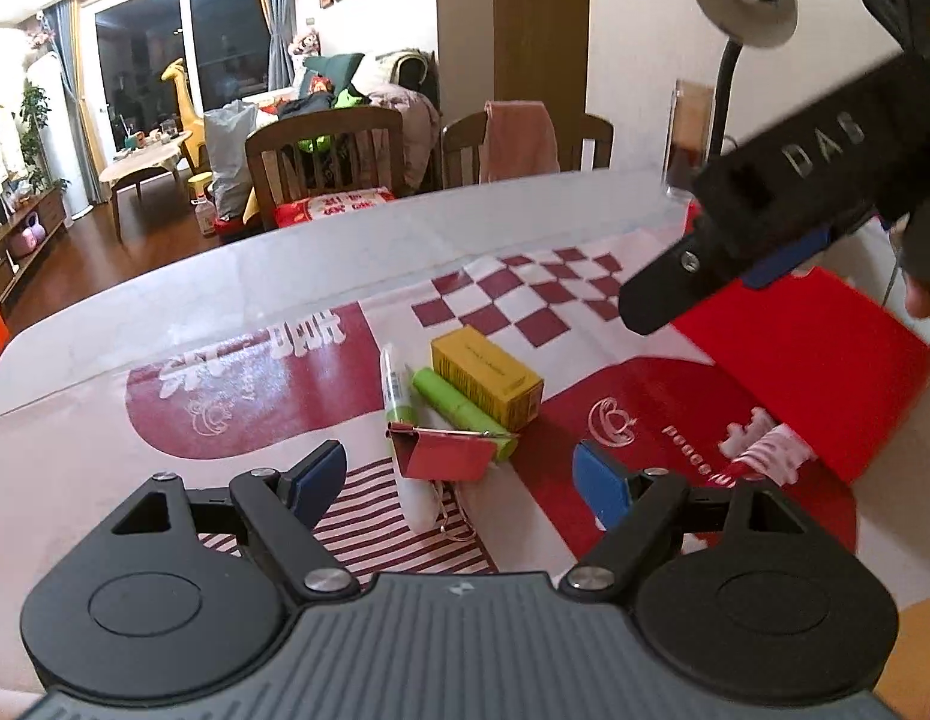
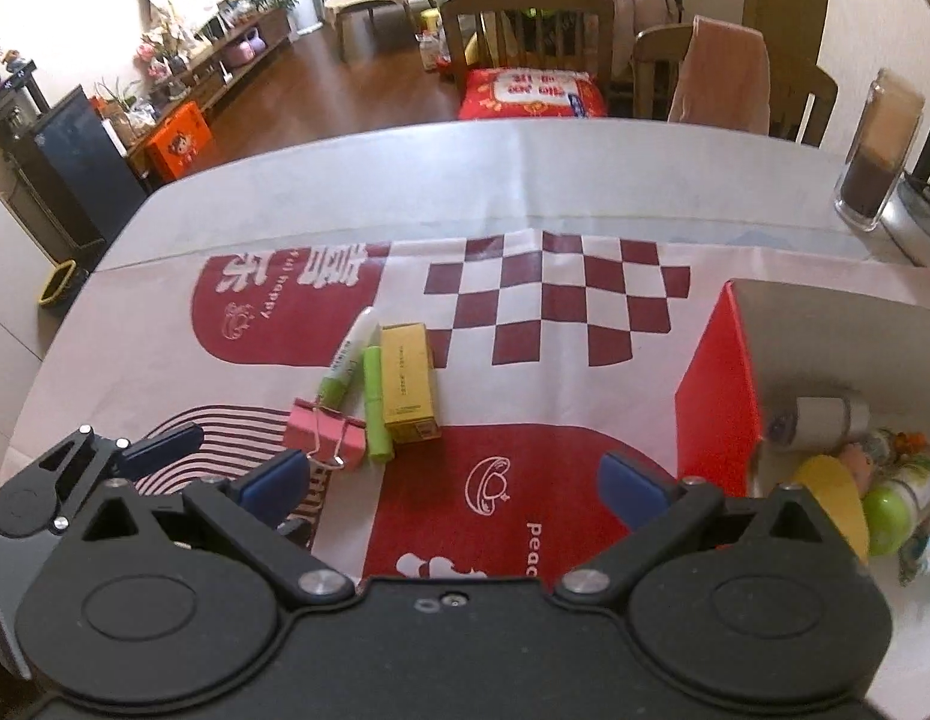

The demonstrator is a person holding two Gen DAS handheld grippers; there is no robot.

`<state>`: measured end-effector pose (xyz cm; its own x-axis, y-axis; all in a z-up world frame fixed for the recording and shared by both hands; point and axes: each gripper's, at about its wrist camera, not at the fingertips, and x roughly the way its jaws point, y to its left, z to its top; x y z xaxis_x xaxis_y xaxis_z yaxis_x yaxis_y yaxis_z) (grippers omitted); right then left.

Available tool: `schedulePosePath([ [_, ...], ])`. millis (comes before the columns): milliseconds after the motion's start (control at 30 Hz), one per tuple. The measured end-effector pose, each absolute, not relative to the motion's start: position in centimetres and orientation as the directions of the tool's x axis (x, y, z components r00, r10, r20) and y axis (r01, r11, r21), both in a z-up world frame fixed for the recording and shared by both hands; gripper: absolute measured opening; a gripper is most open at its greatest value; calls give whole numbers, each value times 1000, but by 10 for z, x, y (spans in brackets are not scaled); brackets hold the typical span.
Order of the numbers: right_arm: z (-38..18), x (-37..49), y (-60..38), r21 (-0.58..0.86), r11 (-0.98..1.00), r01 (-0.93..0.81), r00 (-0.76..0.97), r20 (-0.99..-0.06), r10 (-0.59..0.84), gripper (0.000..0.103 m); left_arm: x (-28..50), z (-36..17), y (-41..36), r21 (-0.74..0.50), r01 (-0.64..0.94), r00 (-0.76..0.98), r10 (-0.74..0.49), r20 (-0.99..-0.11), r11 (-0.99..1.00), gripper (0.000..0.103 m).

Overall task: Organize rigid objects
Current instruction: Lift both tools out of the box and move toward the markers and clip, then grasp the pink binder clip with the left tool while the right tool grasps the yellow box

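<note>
Both tools are empty, jaws spread: the left gripper [image 1: 459,480] hangs just before the pink binder clip [image 1: 444,455], the right gripper [image 2: 453,480] nearer the red box [image 2: 714,396] at the table's right edge, already partly filled. Clip, white marker [image 1: 399,387], green tube [image 1: 462,411] and yellow carton [image 1: 486,375] lie bunched mid-table [image 2: 345,180]. Probably picking comes next: close on the clip, carry it to the box.

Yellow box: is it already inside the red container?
No, the yellow box lies on the printed mat, left of the red container.
</note>
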<state>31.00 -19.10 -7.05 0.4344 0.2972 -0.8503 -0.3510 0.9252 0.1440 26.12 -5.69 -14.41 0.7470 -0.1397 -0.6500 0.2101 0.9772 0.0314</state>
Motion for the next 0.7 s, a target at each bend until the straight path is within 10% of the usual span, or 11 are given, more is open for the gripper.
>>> schedulePosePath([
  [700,-126,367,-147,91,911,-403,348,-905,245,79,310,-187,-56,50,267,712,-162,-683,962,83],
])
